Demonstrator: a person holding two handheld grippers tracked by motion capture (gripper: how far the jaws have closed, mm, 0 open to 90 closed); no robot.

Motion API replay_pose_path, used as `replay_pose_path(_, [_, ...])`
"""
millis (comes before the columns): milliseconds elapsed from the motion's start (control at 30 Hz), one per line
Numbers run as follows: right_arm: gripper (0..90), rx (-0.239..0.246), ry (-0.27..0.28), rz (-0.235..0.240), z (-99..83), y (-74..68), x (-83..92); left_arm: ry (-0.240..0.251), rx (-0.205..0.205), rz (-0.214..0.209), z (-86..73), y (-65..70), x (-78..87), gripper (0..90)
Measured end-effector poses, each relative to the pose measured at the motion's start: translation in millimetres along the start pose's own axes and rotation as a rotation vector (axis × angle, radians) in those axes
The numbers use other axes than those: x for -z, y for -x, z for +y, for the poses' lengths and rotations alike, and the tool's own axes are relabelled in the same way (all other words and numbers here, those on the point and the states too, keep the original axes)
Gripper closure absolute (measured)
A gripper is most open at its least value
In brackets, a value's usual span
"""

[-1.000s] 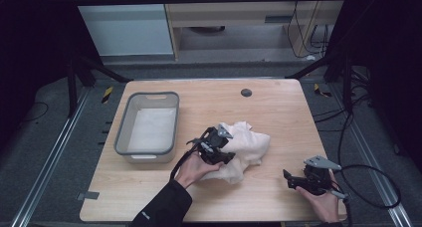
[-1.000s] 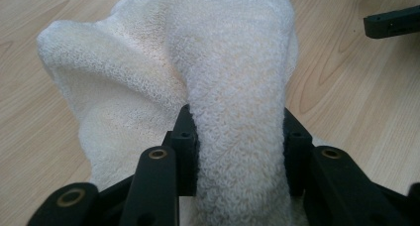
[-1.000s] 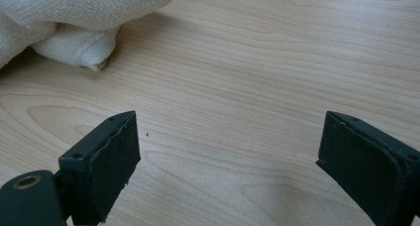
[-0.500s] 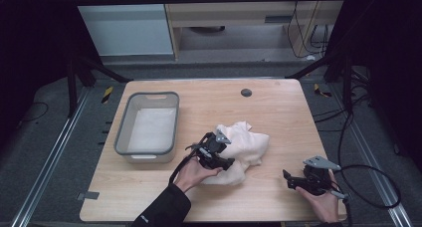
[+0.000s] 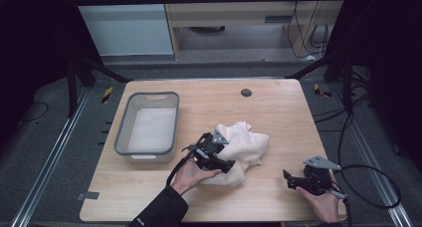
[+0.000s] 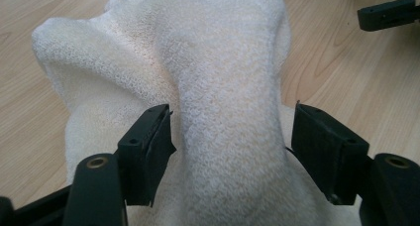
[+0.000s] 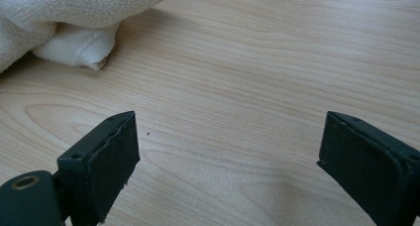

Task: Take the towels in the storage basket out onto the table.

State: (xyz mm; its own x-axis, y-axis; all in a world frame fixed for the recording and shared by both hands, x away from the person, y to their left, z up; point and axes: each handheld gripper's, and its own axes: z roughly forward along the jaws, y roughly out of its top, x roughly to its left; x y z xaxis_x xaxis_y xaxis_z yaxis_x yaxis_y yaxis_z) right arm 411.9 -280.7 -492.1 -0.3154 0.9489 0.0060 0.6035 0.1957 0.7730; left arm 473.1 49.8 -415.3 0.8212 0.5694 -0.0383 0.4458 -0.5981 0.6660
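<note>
High view, wooden table (image 5: 278, 102), grey floor (image 5: 45, 137)

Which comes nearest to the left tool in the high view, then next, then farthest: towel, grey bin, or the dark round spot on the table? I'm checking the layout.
1. Towel: a fold sits between the left tool jaws.
2. Grey bin: to its left.
3. Dark round spot: near the far edge.

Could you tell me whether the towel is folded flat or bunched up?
Bunched up: the towel lies in a rumpled heap with rounded ridges.
</note>
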Motion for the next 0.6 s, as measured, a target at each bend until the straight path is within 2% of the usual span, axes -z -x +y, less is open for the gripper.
replay_pose_path(300, [8.3,0.005,0.001,-0.003,-0.2,0.3,-0.3,0.040,0.002,0.000,-4.3,0.8,17.7,28.6])
replay_pose_path(533, [8.3,0.006,-0.002,-0.004,-0.2,0.3,-0.4,0.079,0.013,0.023,-14.4,-2.8,34.0,27.8])
replay_pose_path(600, [8.3,0.005,-0.002,-0.006,-0.2,0.2,-0.4,0.102,0.027,0.035,-20.9,-5.8,41.4,27.5])
